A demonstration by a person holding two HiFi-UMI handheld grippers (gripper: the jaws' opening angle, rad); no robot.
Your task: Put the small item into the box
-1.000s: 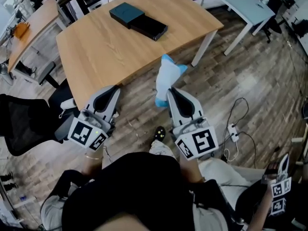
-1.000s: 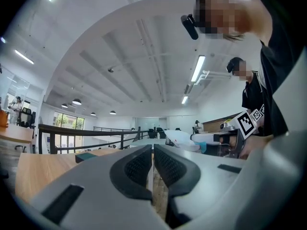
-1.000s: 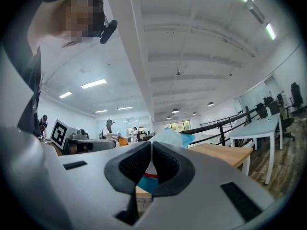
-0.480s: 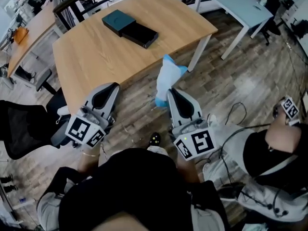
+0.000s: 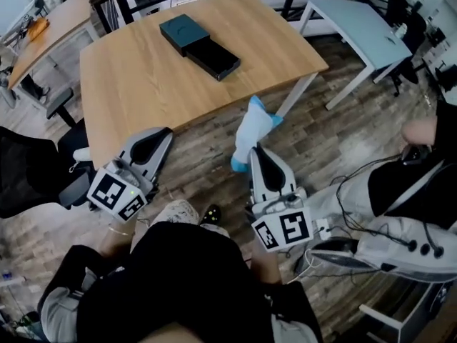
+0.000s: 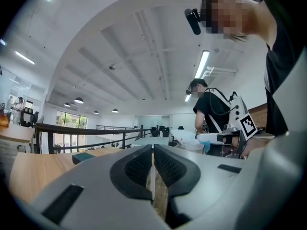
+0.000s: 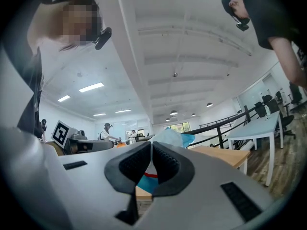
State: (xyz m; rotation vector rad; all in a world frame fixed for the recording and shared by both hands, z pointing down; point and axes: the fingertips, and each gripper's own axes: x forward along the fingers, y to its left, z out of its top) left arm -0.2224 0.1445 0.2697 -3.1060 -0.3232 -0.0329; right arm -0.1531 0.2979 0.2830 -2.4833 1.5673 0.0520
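The small item is a white and blue packet (image 5: 255,128); my right gripper (image 5: 255,151) is shut on its lower end and holds it above the wood floor, short of the table's near edge. It shows between the right pads (image 7: 169,139) in the right gripper view. The box lies on the far part of the wooden table (image 5: 136,84), with its teal lid (image 5: 184,31) lying partly over the black base (image 5: 216,60). My left gripper (image 5: 163,133) hangs by the table's near edge, shut and empty; in its own view the left gripper (image 6: 153,150) points toward the teal lid (image 6: 84,155).
Another person (image 5: 418,191) stands close at the right, with cables on the floor by them. A white table (image 5: 357,23) stands at the back right. A black chair (image 5: 28,174) is at the left. A dark railing runs behind the table.
The other person has moved up along my right side. Both grippers have stayed in front of the table, the right one still shut on the packet.
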